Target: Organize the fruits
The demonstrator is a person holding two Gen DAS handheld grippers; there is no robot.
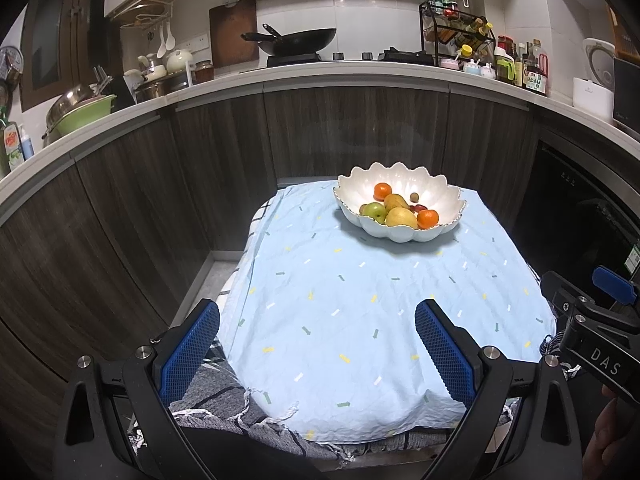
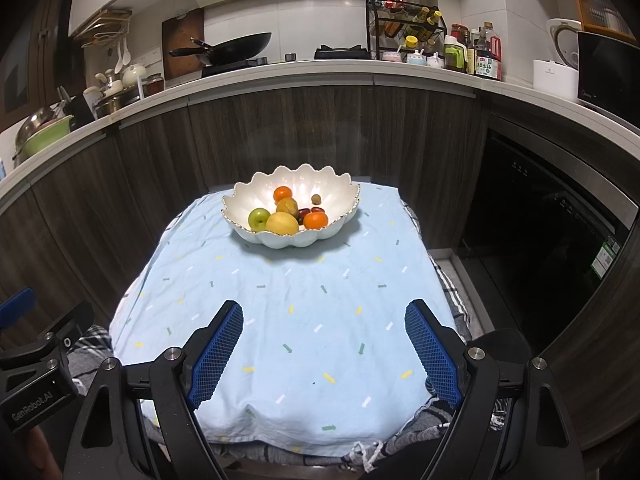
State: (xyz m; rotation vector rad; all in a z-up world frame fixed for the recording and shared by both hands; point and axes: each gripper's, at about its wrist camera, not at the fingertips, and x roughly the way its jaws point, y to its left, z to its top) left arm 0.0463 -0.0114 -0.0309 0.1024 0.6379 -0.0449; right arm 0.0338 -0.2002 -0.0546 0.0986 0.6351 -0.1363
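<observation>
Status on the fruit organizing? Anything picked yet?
Done: nothing visibly; the green apple, pears and both oranges all sit in the white scalloped bowl. In hand: nothing; the left hand-held gripper and right hand-held gripper are open and empty over the blue cloth, short of the bowl. Left: every pick.

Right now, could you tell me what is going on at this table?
A person holds a gripper in each hand over a table with a light blue cloth. The left gripper and the right gripper both hover open and empty above the near end. At the far end stands a white scalloped bowl already holding fruit: a green apple, two oranges, pears and some small pieces. No fruit lies loose on the cloth.
</observation>
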